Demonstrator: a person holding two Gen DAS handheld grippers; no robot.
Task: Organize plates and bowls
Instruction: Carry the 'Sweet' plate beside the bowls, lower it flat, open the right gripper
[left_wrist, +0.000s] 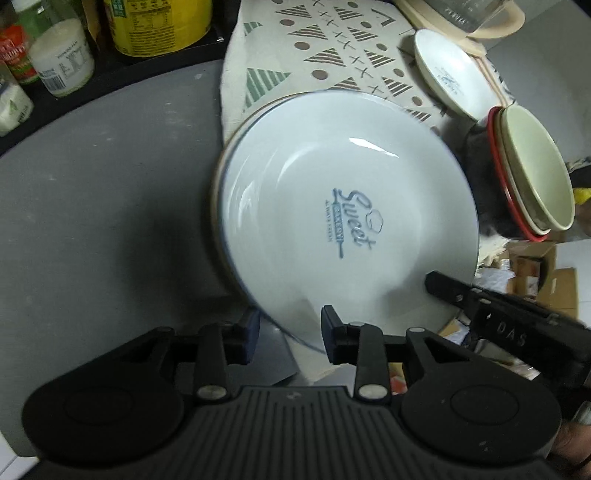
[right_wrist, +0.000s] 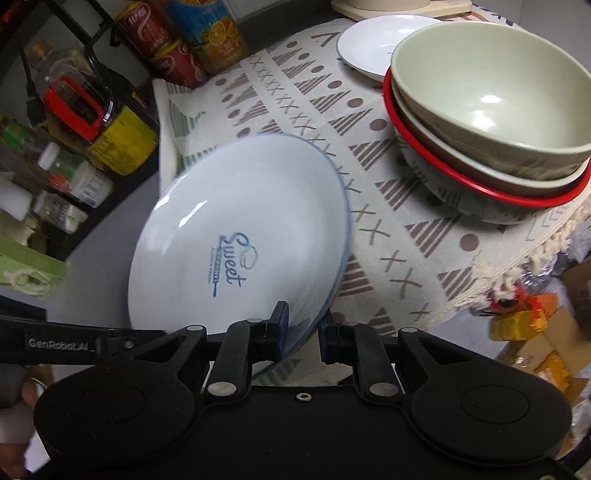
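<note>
The "Sweet" plate (right_wrist: 236, 236) is held off the surface, tilted, its printed face toward both cameras. The right gripper (right_wrist: 303, 328) pinches its near rim, one finger over the face and one beneath. The left gripper (left_wrist: 290, 334) straddles the same rim from the other side, blue pads (left_wrist: 327, 325) close against the edge; whether they bear on it cannot be told from either view. Both wrist views show motion blur at the plate's edge.

Judgement: the step in hand is carrying this plate to its stack. In the left view, a second rim shows just behind the plate's left edge, possibly another plate beneath; this is not certain. A smaller white plate (right_wrist: 369, 44) lies at the far edge of the patterned cloth (right_wrist: 388, 229), the likely destination. The next move calls for levelling the plate, passing it over the cloth and setting it down concentric before the pinch is released.

Obstructions: the nested bowls (right_wrist: 491, 110), green in a red-rimmed one, stand at the cloth's right edge, beside the route to the small plate. Cans and jars (right_wrist: 184, 48) crowd the cloth's far left corner. A wooden board (left_wrist: 458, 22) lies beyond the small plate. Clearance past the bowls is the chief risk.
</note>
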